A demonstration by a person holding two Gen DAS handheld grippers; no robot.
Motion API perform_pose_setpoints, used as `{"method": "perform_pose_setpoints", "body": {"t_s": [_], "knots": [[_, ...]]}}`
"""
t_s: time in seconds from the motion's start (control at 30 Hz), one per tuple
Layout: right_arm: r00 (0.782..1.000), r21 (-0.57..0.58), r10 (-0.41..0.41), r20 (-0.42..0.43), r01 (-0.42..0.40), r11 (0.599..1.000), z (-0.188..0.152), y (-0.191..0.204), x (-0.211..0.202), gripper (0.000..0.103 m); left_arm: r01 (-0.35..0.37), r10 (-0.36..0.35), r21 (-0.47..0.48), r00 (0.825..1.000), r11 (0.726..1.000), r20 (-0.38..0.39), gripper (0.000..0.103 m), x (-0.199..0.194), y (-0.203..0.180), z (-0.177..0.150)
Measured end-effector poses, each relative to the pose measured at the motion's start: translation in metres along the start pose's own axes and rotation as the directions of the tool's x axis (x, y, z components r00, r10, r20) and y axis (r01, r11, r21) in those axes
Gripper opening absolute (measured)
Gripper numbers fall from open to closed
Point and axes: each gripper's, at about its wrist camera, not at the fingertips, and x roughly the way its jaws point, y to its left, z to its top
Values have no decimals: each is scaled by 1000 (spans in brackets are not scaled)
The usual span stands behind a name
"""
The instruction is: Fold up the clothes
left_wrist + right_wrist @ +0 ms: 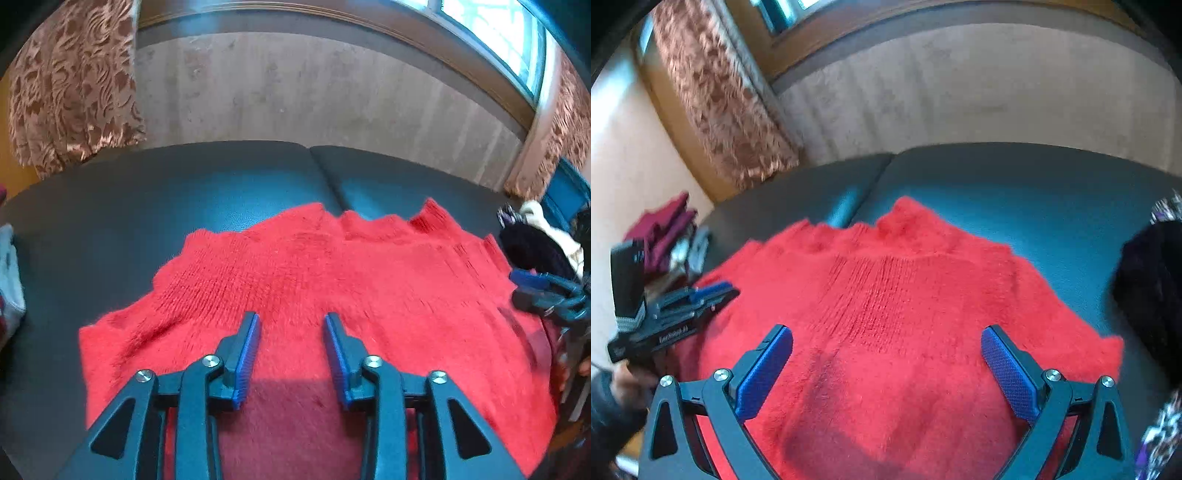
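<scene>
Garment: 1 red fuzzy knit sweater [332,280], spread flat on the dark desk [110,206], near edge towards the camera, collar at the far edge.
Handling (judged): soft, limp, light; fuzzy pile likely gives grip; stretches if dragged.
Hold points (judged): outer edges of the near hem or shoulders, pinching both layers.
Left tool [291,332]: jaws apart, nothing between, over the sweater's near part.
Right tool [886,354]: jaws wide apart, empty, above the sweater's middle.
Count, tools: 2.
Count, other clothes: 1 folded stack [665,236] at the left side, 1 dark heap [535,247] at the right; pieces within not countable.
</scene>
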Motion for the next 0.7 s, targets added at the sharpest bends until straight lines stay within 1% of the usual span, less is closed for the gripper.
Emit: {"method": "perform_pose_setpoints", "body": {"t_s": [0.03, 0.1, 0.13, 0.23, 0.3, 0.37, 0.43, 0.53, 0.57, 0.6, 0.7], "knots": [[999, -14, -39, -20, 39, 999, 2, 0, 10, 103, 17, -17, -21, 1000, 1000, 4, 39, 1, 5, 1], [995, -7, -104, 7, 104, 995, 2, -9, 17, 103, 40, -40, -53, 999, 998, 7, 39, 2, 12, 1], [992, 25, -128, 17, 128, 991, 4, -15, 17, 103, 45, -45, -59, 999, 997, 12, 39, 2, 13, 0], [991, 110, -132, 21, 129, 986, 3, -27, 18, 103, 60, -58, -82, 998, 995, 20, 39, -1, 16, -1], [992, 118, -124, 23, 120, 986, 2, -30, 20, 103, 74, -72, -105, 997, 992, 16, 39, -7, 20, 0], [991, 109, -131, 23, 128, 986, 1, -28, 22, 103, 85, -82, -132, 996, 988, 28, 38, -26, 28, -4], [990, 101, -138, 28, 134, 986, 0, -26, 24, 103, 83, -74, -160, 995, 984, 59, 39, -52, 42, -10], [990, 102, -138, 31, 134, 986, -2, -26, 24, 103, 65, -48, -213, 995, 975, 84, 45, -84, 74, -21], [990, 103, -137, 32, 133, 986, -2, -25, 25, 103, 61, -44, -237, 996, 969, 78, 48, -89, 85, -25], [990, 103, -136, 33, 132, 986, -2, -25, 25, 103, 71, -55, -266, 996, 961, 66, 49, -93, 97, -30], [990, 102, -140, 34, 136, 985, -4, -26, 18, 103, 141, -140, -373, 990, 917, 28, 56, -93, 130, -40]]}}
